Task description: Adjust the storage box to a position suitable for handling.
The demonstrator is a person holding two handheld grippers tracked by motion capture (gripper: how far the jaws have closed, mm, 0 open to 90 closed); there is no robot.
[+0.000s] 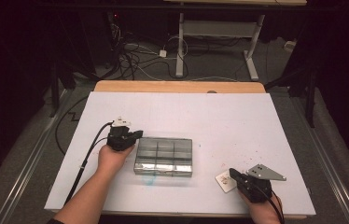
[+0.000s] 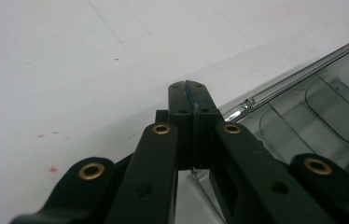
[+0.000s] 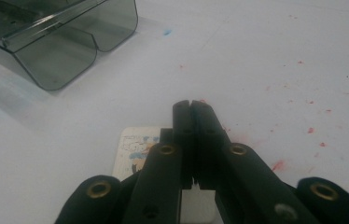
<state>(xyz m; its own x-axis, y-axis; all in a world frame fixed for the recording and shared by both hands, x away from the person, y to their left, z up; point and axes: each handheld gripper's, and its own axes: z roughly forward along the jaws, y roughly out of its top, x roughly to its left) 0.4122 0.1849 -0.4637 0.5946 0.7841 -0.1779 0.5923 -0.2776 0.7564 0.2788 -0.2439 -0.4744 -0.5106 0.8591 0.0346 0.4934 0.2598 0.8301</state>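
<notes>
In the high view, a clear plastic box (image 1: 164,156) with compartments is lying in the middle of the white table (image 1: 219,116). The left gripper (image 1: 134,136) is resting just beside the box's left edge, jaws pressed together and holding nothing. The right gripper (image 1: 233,173) is sitting near the front right, over a small card (image 1: 224,181), well apart from the box.

In the left gripper view, the left gripper (image 2: 192,91) is showing its jaws fully closed, empty, next to the box (image 2: 322,107) lid.

In the right gripper view, the right gripper (image 3: 190,106) is also closed and empty above the card (image 3: 137,147), whose printed writing is too blurred to read; the box (image 3: 60,42) is lying farther off.
</notes>
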